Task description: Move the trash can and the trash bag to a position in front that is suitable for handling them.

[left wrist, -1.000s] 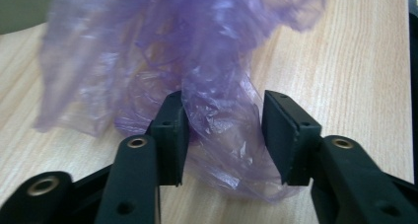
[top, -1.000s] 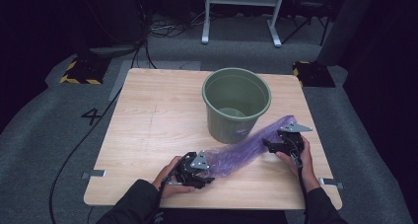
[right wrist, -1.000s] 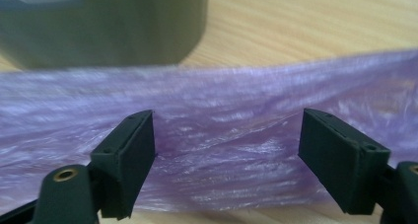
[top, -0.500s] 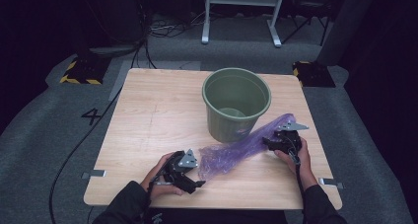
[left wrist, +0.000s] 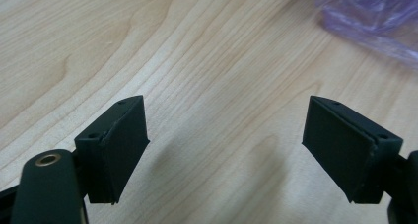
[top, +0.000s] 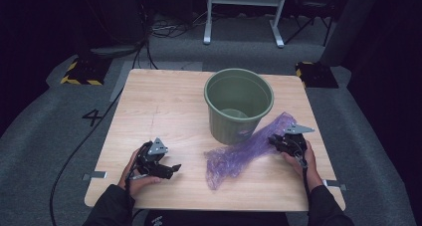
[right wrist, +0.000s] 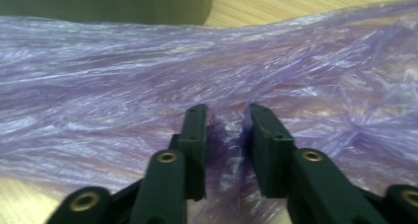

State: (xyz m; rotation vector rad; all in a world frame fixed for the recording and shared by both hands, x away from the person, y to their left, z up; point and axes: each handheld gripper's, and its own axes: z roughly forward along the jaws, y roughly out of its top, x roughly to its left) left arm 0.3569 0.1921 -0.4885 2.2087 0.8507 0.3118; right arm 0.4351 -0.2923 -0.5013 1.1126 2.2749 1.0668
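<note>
From the high view, a purple bag (top: 249,151) lies crumpled on the table (top: 164,101), stretching from the near middle up toward the right, just in front of a green bucket (top: 239,104) and touching its base. The right gripper (top: 284,142) sits at the bag's far right end, and the left gripper (top: 166,170) rests on bare wood, well apart from the bag's near end. In the left gripper view, the left gripper (left wrist: 226,150) has its jaws spread wide with nothing between them but wood, and the bag (left wrist: 374,17) shows at the upper right corner. In the right gripper view, the right gripper (right wrist: 226,135) has just been closing; its jaws stand narrow with a fold of bag (right wrist: 148,81) bunched between them, the pads not clearly pressing it. The bucket (right wrist: 108,2) stands behind.
</note>
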